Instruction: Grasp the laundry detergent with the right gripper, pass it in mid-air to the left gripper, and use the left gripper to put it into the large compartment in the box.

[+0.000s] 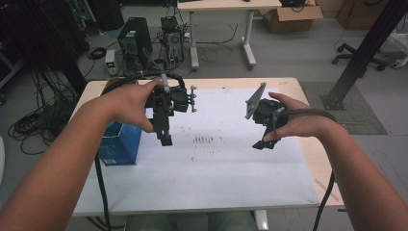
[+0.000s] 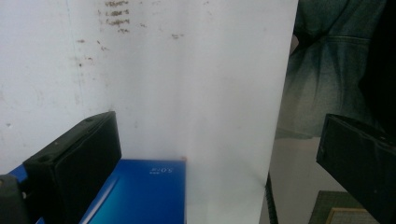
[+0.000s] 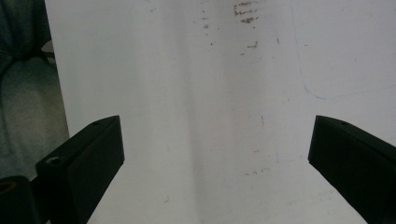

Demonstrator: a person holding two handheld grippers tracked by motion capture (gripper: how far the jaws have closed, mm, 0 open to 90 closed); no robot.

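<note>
Here, at the left edge of the white sheet [image 1: 216, 173] covering the wooden table [image 1: 320, 163], a blue box [image 1: 118, 144] sits just below the left gripper [image 1: 165, 139], whose jaws gape wide, holding nothing. Brown smudges [image 1: 203, 140] mark mid-sheet. The right gripper [image 1: 262, 143] hovers likewise spread, empty. Beyond: grey floor, computer towers [image 1: 134, 41], cables.

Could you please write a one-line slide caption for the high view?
Both hands hold open grippers, left gripper and right gripper, above a stained white mat, with a blue box at the left.
</note>
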